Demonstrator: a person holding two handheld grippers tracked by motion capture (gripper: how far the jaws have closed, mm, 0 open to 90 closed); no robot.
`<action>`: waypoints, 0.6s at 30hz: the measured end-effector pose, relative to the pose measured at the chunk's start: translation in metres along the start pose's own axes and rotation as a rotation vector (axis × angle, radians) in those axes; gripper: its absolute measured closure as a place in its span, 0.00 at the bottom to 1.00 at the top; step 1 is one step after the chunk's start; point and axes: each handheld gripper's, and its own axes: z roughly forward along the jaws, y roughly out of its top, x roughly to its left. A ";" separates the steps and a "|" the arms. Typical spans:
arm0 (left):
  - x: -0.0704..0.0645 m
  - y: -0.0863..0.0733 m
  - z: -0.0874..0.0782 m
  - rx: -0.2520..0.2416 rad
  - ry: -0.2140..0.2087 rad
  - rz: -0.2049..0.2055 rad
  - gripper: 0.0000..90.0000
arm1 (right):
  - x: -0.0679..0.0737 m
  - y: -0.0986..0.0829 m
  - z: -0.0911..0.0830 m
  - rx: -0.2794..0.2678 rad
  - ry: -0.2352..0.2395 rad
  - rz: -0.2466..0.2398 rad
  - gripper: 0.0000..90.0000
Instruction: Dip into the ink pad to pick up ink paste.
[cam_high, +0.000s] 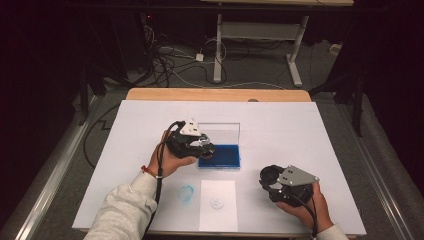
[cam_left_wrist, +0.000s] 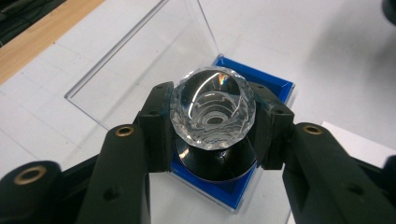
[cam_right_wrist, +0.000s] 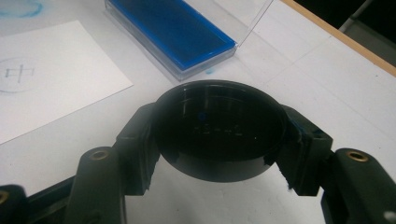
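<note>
A stamp with a clear faceted knob (cam_left_wrist: 212, 107) and a round black base (cam_left_wrist: 215, 163) sits between the jaws of my left gripper (cam_left_wrist: 212, 128), which is shut on it. The base is down at the near corner of the blue ink pad (cam_left_wrist: 276, 85); I cannot tell if it touches. In the high view the left gripper (cam_high: 206, 148) is at the pad's (cam_high: 226, 156) left end. My right gripper (cam_right_wrist: 219, 144) is shut on a round black cap (cam_right_wrist: 219, 126), held low over the table at the front right (cam_high: 270, 176).
The ink pad's clear lid (cam_high: 222, 131) stands open behind it. A white paper sheet (cam_high: 218, 217) with a faint round print (cam_high: 216, 203) lies near the front edge. A blue ink smear (cam_high: 186, 193) marks the white table cover (cam_high: 300, 135) to its left.
</note>
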 end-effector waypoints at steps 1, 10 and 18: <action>0.000 0.000 -0.002 -0.002 0.005 0.004 0.61 | 0.000 0.000 0.000 0.001 0.000 0.000 0.43; -0.009 0.006 -0.022 -0.044 -0.008 0.035 0.61 | -0.001 0.000 -0.002 -0.006 -0.003 0.004 0.43; -0.011 0.005 -0.033 -0.070 -0.023 0.048 0.61 | -0.003 0.001 -0.004 -0.019 -0.007 0.007 0.43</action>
